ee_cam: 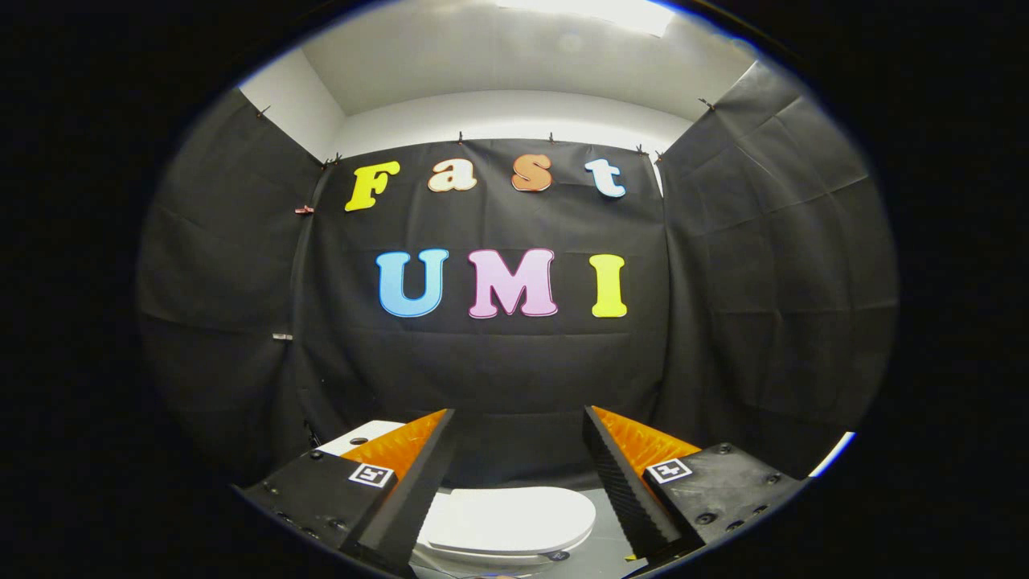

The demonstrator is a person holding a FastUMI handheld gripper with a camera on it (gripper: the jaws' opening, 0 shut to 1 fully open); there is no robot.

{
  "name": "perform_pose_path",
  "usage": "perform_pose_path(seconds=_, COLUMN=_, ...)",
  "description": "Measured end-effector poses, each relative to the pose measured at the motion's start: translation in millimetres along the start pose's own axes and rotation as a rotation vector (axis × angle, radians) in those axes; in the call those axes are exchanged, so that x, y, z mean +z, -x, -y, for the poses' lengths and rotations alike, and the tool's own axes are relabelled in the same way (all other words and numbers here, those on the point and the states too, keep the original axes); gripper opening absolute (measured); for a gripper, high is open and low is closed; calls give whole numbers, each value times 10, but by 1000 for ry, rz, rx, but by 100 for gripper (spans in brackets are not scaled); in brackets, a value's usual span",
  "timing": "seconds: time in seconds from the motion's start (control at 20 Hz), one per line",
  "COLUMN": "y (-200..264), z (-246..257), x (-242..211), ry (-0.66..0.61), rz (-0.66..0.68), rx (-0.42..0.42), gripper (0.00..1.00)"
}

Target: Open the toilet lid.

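Between the spread, empty jaws of the gripper (518,474), a closed, glossy white oval plastic toilet lid (510,519) is seen lying flat below.

No readable text; square coded markers (371,474) on hand-held gripper (518,422), fingers spread apart, holding nothing.

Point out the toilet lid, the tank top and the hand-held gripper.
toilet lid (514,519), gripper view, middle of its closed top.
tank top (366,434), gripper view, flat surface by the button.
hand-held gripper (518,426), gripper view, open, midway between fingertips.
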State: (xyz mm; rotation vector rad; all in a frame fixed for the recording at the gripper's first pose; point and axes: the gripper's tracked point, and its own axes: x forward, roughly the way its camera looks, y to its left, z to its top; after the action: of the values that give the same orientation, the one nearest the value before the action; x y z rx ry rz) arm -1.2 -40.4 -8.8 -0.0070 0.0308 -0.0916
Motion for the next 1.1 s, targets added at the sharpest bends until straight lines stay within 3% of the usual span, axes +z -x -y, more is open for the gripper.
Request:
perform_pose_path(seconds=0.45, y=-206, z=397, x=-495, ry=-79, rz=-79, rx=-59, gripper=98)
perform_pose_path(seconds=0.8, y=-465, z=911, x=-1608, ry=-288, rz=-294, rx=-132, gripper=99)
perform_pose_path(seconds=1.1, y=-520, z=1125, x=-2393, ry=-379, rz=-410, rx=-152, gripper=98)
